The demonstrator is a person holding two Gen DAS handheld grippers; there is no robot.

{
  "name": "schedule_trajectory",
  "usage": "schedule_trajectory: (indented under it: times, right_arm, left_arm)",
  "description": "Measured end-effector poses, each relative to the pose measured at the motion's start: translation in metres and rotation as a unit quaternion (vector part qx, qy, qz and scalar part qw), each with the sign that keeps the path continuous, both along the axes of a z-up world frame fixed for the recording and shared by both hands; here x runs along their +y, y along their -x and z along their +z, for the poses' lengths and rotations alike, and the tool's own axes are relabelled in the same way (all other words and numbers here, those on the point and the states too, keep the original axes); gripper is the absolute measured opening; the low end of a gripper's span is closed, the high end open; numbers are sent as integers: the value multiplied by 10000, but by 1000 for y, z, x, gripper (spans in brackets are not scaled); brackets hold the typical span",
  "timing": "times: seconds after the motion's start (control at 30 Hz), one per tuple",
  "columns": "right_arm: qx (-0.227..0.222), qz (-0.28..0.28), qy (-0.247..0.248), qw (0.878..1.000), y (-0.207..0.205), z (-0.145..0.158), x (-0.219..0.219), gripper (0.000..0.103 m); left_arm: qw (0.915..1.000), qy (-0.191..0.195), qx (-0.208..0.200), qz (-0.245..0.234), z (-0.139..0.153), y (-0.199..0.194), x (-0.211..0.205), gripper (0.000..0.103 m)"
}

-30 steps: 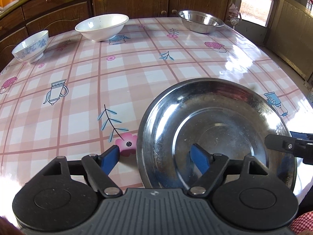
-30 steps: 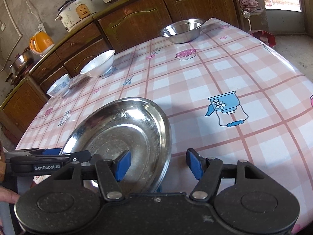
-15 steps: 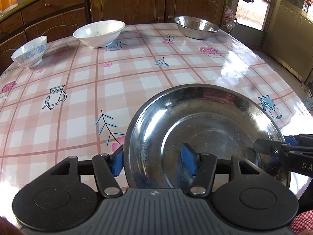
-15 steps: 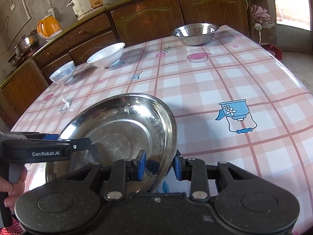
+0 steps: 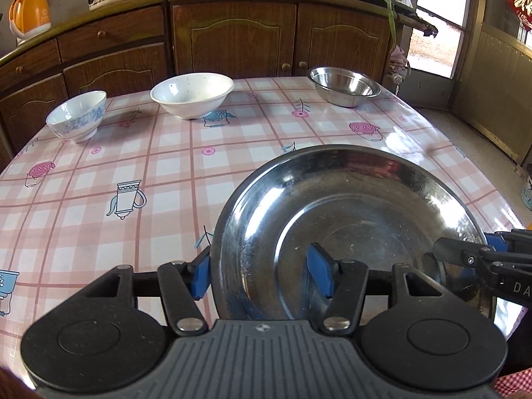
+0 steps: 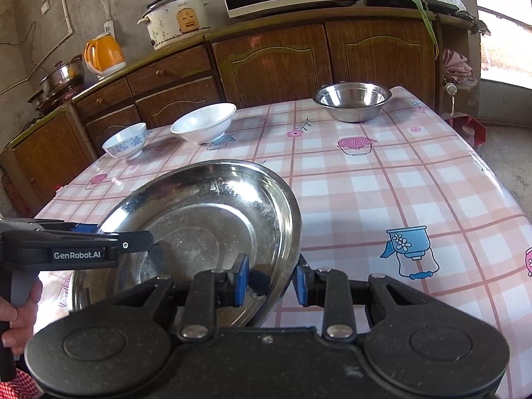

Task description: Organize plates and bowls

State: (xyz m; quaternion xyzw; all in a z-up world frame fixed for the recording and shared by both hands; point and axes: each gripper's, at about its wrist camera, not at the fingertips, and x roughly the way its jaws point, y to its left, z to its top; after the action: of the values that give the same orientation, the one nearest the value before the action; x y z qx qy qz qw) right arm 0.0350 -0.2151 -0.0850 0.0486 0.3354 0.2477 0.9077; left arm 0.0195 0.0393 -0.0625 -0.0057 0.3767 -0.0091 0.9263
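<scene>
The right gripper [image 6: 271,277] is clamping the steel plate's [image 6: 199,219] near rim, while the left gripper [image 6: 133,244] (held by a hand [image 6: 16,316]) is gripping its opposite edge.

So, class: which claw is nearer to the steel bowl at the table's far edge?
Right. The right claw grips the steel plate rim on the side toward the steel bowl; the left claw grips the opposite rim, farther away.

mid-table [image 5: 166,179]: bare, passable | far edge: blue bowl [image 5: 77,115], white bowl [image 5: 192,94], steel bowl [image 5: 344,85]
</scene>
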Motion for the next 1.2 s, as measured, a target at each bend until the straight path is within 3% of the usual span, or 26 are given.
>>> schedule_trajectory:
  times: [0.6,1.2]
  right_arm:
    - [-339,378,-63,9987,-14,33,42,36]
    - [-435,620,-144,9970,-32,54,73,36]
  left_arm:
    - [9984,4,-323,460,27,0,35,59]
    - [9971,-58,-347,681,46,-10,61,58]
